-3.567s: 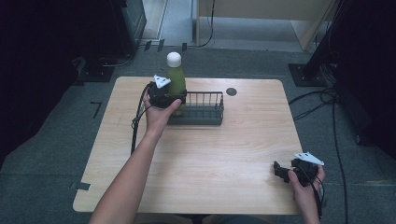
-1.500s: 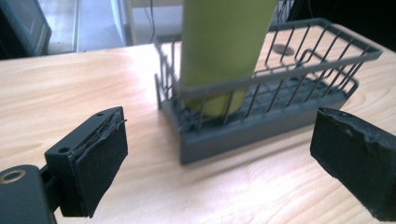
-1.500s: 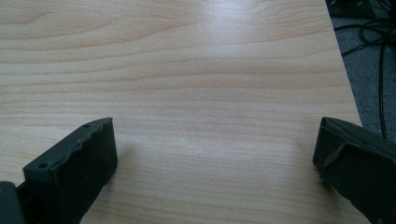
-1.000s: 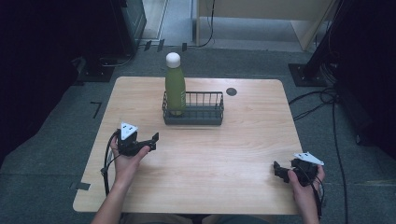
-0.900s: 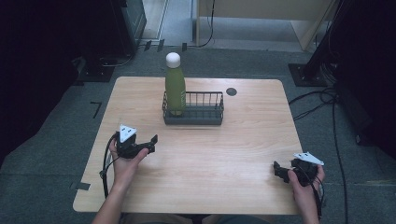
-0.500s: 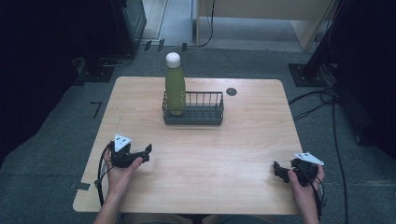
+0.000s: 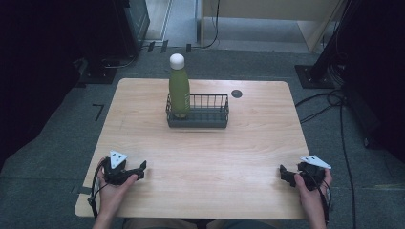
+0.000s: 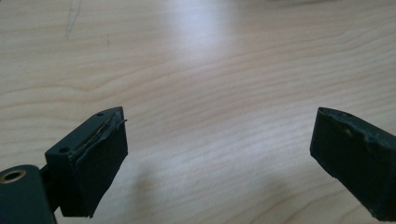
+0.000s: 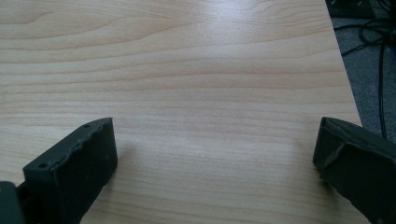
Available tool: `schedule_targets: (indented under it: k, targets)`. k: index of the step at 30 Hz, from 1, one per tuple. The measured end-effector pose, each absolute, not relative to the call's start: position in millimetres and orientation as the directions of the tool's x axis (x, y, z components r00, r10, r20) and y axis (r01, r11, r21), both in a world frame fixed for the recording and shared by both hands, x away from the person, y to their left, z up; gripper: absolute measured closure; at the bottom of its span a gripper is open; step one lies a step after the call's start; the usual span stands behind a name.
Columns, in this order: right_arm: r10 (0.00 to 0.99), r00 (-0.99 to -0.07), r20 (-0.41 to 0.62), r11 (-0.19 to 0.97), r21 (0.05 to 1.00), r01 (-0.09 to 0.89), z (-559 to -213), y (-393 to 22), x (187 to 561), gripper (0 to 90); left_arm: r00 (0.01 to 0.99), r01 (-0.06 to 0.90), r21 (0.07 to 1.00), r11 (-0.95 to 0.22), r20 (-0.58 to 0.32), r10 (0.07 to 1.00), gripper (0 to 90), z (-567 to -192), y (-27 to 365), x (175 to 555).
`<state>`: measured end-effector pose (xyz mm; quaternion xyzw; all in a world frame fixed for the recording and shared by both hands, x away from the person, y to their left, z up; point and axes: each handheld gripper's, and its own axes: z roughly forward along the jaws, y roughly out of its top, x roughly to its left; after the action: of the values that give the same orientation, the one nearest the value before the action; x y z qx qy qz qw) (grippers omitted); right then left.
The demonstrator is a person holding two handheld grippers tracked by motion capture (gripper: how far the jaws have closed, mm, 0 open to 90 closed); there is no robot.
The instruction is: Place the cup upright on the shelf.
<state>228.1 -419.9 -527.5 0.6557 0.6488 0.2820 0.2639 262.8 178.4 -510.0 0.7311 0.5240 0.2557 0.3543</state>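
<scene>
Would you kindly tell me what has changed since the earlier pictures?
The left gripper let go of the bottle, left it upright in the basket, and drew back to the table's near left edge, jaws open. The right gripper stayed put.

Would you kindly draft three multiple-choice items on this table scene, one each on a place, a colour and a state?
1. Where does the bottle stand?
A. at the left end of the wire basket
B. on the bare table beside it
C. lying on the floor

2. What colour is the bottle's cap?
A. red
B. white
C. black

3. How do the jaws of the left gripper stand?
A. clamped on the bottle
B. shut on nothing
C. apart, with nothing between them

Key: 1 A, it rises from the basket's left end; 2 B, the cap shows white; 3 C, bare wood shows between the jaws.
</scene>
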Motion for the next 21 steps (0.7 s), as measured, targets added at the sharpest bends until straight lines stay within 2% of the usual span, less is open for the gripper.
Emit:
schedule_targets:
  k: [14, 21]
  targets:
    - [1.000, -0.002, 0.026, -0.017, 0.712, 0.702, -527.5, -420.0, 228.1, 0.0, 0.269, 0.617, 0.731, -0.292, 0.153, 0.951, 5.0, -516.6, 202.8, 244.7]
    - [1.000, -0.002, 0.026, -0.017, 0.712, 0.702, -527.5, -420.0, 228.1, 0.0, 0.283, 0.635, 0.719, -0.283, 0.125, 0.951, 5.4, -517.4, 205.2, 248.1]
